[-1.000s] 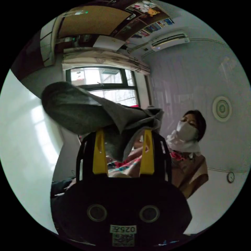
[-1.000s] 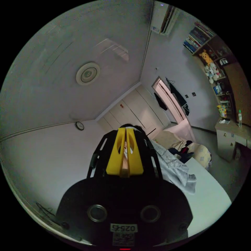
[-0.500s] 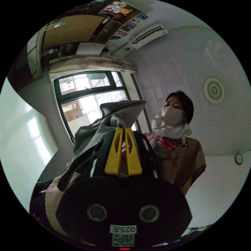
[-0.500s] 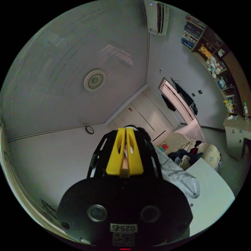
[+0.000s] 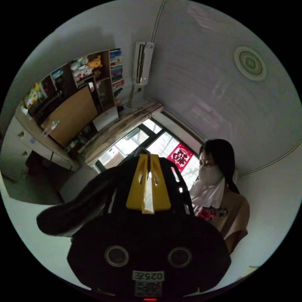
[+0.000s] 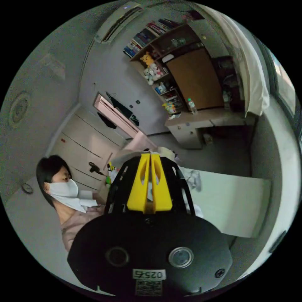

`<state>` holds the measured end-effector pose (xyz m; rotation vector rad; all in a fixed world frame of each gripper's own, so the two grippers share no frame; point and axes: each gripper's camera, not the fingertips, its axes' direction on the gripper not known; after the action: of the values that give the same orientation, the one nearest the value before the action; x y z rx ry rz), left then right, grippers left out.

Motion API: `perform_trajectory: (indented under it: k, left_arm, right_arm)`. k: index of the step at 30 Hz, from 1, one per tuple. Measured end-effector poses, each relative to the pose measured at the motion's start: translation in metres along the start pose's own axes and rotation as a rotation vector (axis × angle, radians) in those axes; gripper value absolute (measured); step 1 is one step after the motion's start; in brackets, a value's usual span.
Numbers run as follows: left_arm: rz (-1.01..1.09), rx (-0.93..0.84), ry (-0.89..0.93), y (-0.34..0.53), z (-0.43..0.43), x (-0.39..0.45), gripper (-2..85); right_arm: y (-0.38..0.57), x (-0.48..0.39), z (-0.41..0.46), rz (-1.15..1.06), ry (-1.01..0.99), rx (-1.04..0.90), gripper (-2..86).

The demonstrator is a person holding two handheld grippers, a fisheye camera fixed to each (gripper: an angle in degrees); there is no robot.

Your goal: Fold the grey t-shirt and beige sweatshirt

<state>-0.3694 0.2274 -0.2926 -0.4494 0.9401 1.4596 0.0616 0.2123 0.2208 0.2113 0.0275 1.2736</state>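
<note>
up close, the left tool (image 5: 148, 157) has its two yellow jaws pressed almost together, and a bit of dark grey cloth (image 5: 78, 207) pokes out at their tips. that cloth hangs down past the tool's side as a dark flap, so it looks pinched there, though the tool's body hides most of it. the right tool (image 6: 150, 155) also has its two jaws nearly closed. whether they pinch anything is hard to tell. pale cloth (image 6: 192, 179) lies just behind it on the white bench (image 6: 239, 201), near the bench's far edge, and the tool cuts it off. one person (image 5: 217, 192) in a face mask stands beside the tools. one window (image 5: 148, 144) is bright behind the left tool.
</note>
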Motion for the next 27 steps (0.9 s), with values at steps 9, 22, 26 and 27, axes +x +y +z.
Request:
perform_trajectory:
  k: [9,22,26,27]
  left_arm:
    - [0.086,-0.136,-0.068,-0.01,0.063,0.025,-1.2]
    - [-0.867,-0.644,-0.66,0.433,0.141,-0.213,-0.9]
    - [-0.899,-0.691,-0.723,0.455,0.157,-0.2,3.2]
    - [-0.879,-0.73,-0.763,0.452,0.159,-0.191,5.4]
  right_arm:
    - [-0.044,0.074,0.064,0.076,-0.408,0.199,-1.0]
    - [0.026,0.265,0.296,0.822,-0.1,-0.015,-0.9]
    - [0.029,0.261,0.325,0.936,-0.064,0.054,-0.9]
    - [0.022,0.255,0.328,0.945,0.038,0.003,-1.0]
